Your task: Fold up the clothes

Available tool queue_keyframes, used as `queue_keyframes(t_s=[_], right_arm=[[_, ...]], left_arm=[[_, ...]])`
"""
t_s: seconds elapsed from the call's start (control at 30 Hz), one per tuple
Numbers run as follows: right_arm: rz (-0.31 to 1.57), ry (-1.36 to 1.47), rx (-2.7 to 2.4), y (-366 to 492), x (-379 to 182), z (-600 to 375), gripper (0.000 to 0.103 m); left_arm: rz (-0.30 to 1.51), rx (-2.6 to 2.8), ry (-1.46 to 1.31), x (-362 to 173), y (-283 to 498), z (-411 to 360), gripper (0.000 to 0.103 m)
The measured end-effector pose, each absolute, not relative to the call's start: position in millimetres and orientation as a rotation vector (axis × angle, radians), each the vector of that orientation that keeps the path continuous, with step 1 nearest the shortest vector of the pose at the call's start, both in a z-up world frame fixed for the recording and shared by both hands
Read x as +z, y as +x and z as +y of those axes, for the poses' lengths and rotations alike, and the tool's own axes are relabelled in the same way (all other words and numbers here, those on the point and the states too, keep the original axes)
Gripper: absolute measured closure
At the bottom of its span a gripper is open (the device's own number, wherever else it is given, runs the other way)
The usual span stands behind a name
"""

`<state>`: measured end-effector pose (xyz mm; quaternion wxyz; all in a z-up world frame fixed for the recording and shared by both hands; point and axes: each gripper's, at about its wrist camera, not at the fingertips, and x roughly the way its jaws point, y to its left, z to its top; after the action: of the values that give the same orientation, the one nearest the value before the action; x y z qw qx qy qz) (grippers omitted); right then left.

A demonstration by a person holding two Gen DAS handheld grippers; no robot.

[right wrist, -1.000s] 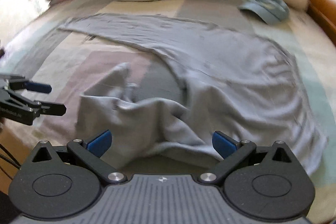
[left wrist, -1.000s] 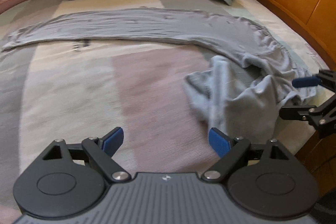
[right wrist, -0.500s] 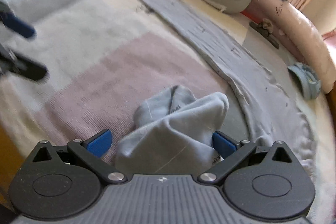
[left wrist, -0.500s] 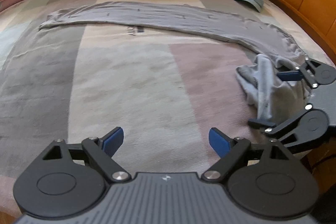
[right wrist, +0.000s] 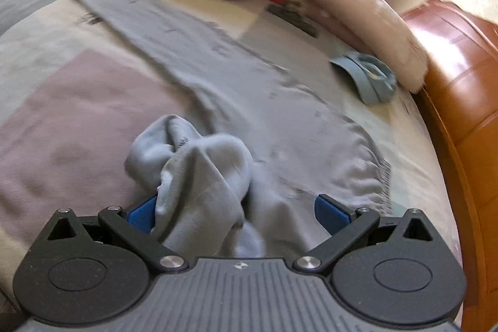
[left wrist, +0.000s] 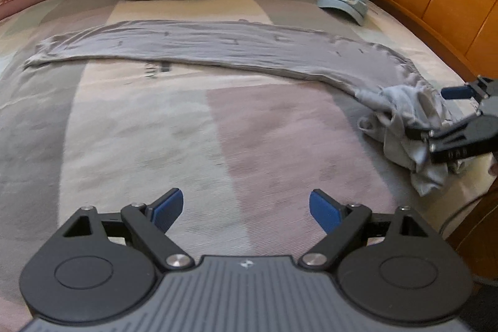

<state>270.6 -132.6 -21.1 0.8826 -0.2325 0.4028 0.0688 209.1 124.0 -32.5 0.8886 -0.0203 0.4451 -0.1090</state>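
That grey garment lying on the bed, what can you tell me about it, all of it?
The grey garment looks like soft, thin knit trousers. One leg lies flat and stretched across the patchwork bedspread, running toward the cat-face cushion side. The other end is bunched into a crumpled heap near the bed's edge, close to the wooden bed frame. The right gripper sits open around that heap, its blue pads on either side of the cloth. The left gripper is open and apart from it.

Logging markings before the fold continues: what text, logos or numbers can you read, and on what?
Small white logo mark on the left gripper body: a symbol, no letters.
Pale lettering on the right gripper arm: too blurred to read.
Dark print on the striped bedspread: illegible.
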Motion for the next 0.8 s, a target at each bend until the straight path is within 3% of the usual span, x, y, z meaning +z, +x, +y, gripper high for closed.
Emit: queue_keyframes(t_s=[0.8], right_arm=[[0.827, -0.096, 0.078, 258.4, -6.4, -293.3, 0.0]], left_arm=[[1.022, -0.52, -0.042, -49.0, 263.5, -24.1, 0.015]])
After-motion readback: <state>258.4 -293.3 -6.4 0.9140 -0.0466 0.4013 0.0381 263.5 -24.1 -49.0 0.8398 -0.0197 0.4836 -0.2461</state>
